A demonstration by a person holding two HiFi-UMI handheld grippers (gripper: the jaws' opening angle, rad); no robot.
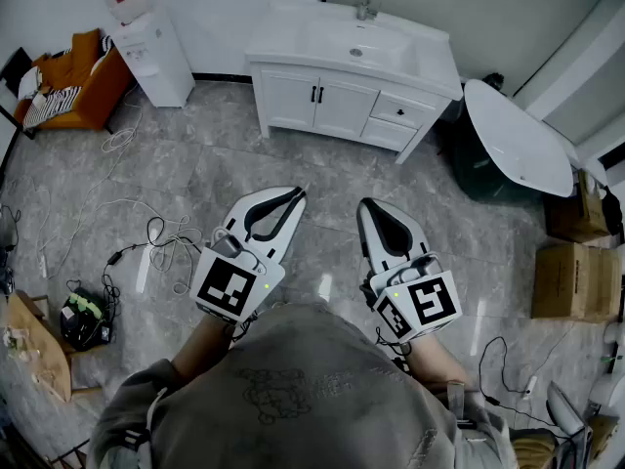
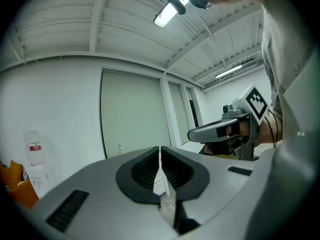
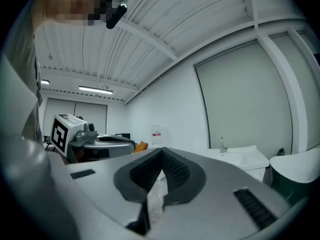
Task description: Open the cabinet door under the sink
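Note:
The white sink cabinet (image 1: pixel 342 76) stands against the far wall, with a basin and tap (image 1: pixel 367 6) on top. Its two doors (image 1: pixel 317 101) are closed, with black handles where they meet; two drawers (image 1: pixel 398 112) sit to their right. My left gripper (image 1: pixel 296 194) and right gripper (image 1: pixel 365 206) hover side by side over the floor, well short of the cabinet. Both are shut with nothing between the jaws. In the left gripper view the left gripper (image 2: pixel 160 154) has its jaws pressed together; the right gripper (image 3: pixel 161 155) shows the same in its own view, where the sink (image 3: pixel 242 156) shows ahead.
A white water dispenser (image 1: pixel 151 42) and an orange chair (image 1: pixel 78 81) stand at the far left. A white bathtub (image 1: pixel 518 135) is right of the cabinet. Cables (image 1: pixel 146 242) trail over the grey tile floor at left. Cardboard boxes (image 1: pixel 576 281) sit at the right.

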